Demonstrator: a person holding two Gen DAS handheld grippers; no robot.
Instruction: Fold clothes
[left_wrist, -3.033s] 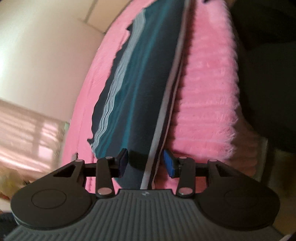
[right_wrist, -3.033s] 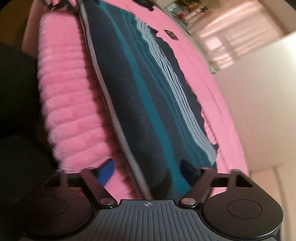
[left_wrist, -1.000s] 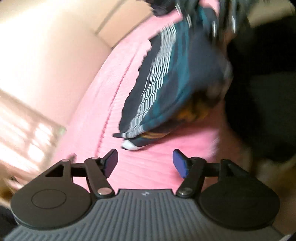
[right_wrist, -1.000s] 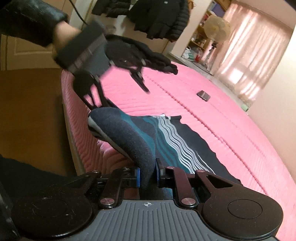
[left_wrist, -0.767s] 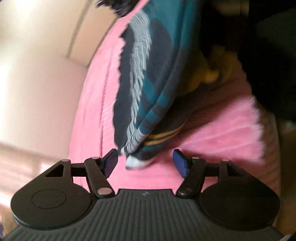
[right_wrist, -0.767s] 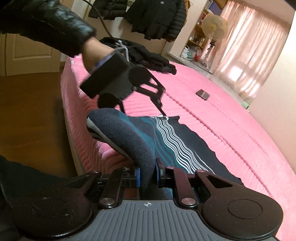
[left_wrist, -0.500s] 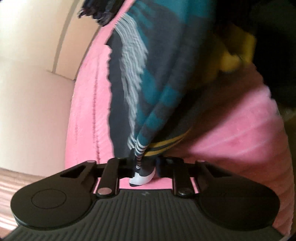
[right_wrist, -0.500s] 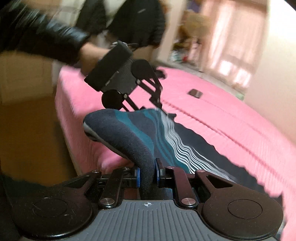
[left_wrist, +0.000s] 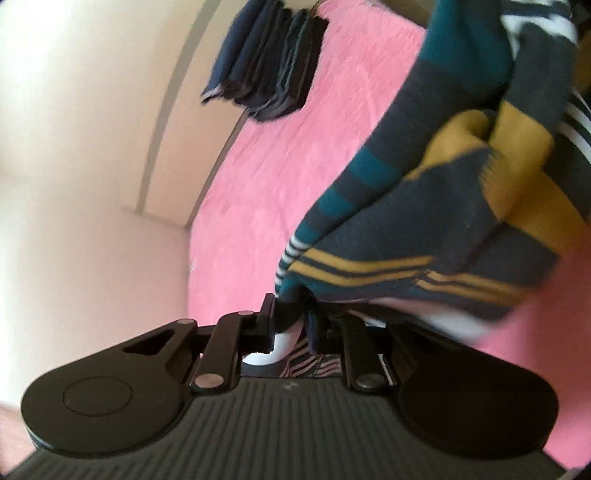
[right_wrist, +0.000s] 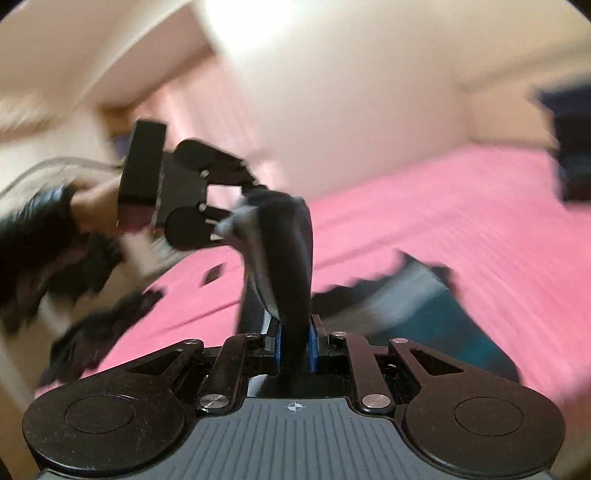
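With the left gripper (left_wrist: 291, 325) newly clamped on its hem and the right gripper (right_wrist: 294, 347) kept pinched on another edge, the striped garment (left_wrist: 443, 229) has been lifted above the pink bed (left_wrist: 258, 177), ready to be folded over.

Each view looks forward from just behind its own gripper's two fingers, with the black linkage filling the lower part of the frame. The left wrist view sits very close to the striped garment (left_wrist: 436, 229), tilted downward and rolled, facing across the pink bed (left_wrist: 266, 192) toward a pale wall and a dark pile of clothes (left_wrist: 266, 62) at the far edge. The right wrist view sits lower to level, facing across the same bed (right_wrist: 461, 221) toward a corner of the room, blurred. It takes in the left gripper (right_wrist: 225, 225) from outside, at mid distance. Both views share the bed, the garment (right_wrist: 288, 258) and the wall behind.
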